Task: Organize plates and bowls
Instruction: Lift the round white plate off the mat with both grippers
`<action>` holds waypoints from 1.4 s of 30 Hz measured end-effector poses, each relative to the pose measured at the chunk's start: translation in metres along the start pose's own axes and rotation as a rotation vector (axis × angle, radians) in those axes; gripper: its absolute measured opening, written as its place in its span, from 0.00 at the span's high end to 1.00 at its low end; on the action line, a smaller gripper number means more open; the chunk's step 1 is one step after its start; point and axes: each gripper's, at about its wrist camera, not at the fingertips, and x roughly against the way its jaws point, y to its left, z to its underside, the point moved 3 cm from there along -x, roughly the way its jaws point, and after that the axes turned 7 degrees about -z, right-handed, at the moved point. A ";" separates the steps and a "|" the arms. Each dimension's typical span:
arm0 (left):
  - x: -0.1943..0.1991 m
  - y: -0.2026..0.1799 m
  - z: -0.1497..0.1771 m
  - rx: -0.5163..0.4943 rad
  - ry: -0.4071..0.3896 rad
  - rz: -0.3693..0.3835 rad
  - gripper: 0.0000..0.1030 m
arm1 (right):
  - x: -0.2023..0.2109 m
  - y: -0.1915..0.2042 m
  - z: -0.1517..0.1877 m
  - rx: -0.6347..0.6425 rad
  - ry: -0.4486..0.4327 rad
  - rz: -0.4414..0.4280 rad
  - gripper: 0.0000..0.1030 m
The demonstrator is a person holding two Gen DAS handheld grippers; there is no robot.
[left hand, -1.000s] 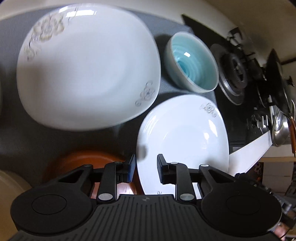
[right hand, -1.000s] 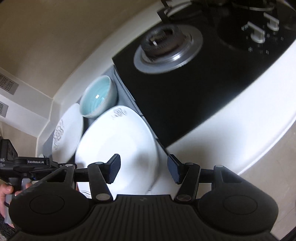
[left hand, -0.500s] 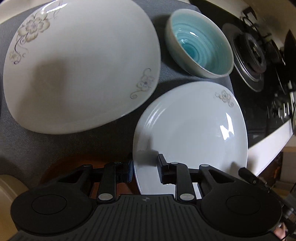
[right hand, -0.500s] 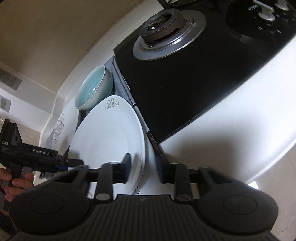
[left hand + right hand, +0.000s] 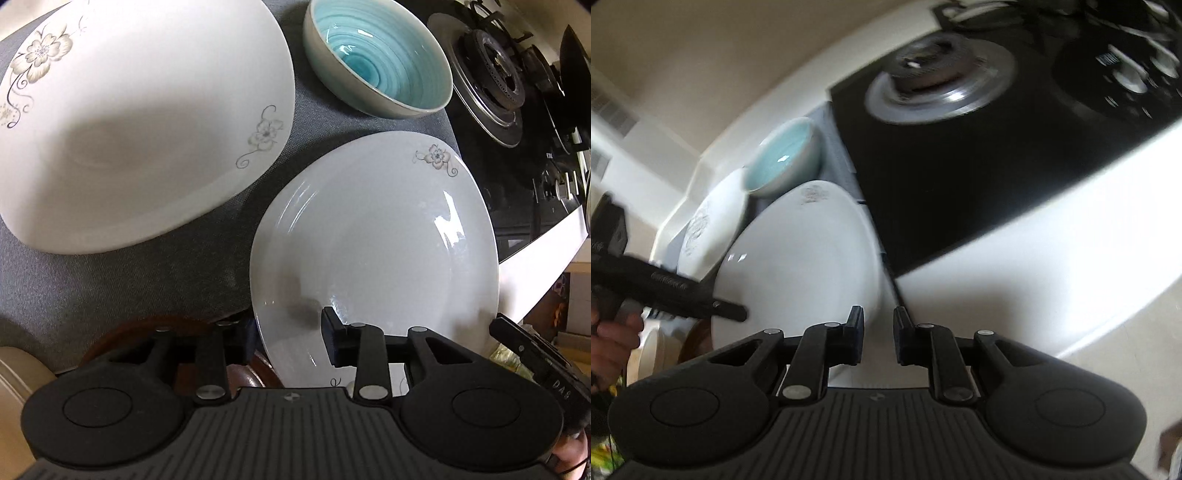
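Left wrist view: left hand-held gripper (image 5: 288, 341) has just been opening, small plate (image 5: 373, 258) rim between jaws at centre-right; right hand-held gripper (image 5: 878, 339) narrow beside its rim, grip unclear. Large plate (image 5: 140, 122), teal bowl (image 5: 376, 55) unstacked.

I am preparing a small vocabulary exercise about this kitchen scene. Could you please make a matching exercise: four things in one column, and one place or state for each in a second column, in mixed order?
Things:
1. large white ceramic plate with grey flower prints
2. smaller white ceramic plate with one pink flower
3. round turquoise-glazed bowl
4. round metal gas burner

Places or states:
A. on the black glass stove top
B. empty, upright, at the far edge of the grey mat
C. its rim lies between both tongs
D. fills the left part of the grey mat

Pairs: 1-D, 2-C, 3-B, 4-A
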 end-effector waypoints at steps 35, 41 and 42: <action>-0.008 -0.011 0.014 -0.010 -0.005 0.026 0.56 | -0.005 -0.009 -0.004 -0.023 -0.004 -0.044 0.83; -0.002 -0.016 0.021 0.011 -0.023 0.009 0.67 | 0.001 -0.005 -0.006 0.017 -0.021 -0.026 0.83; 0.001 -0.013 0.022 0.028 -0.027 0.029 0.68 | 0.004 -0.005 -0.006 0.009 -0.027 -0.032 0.83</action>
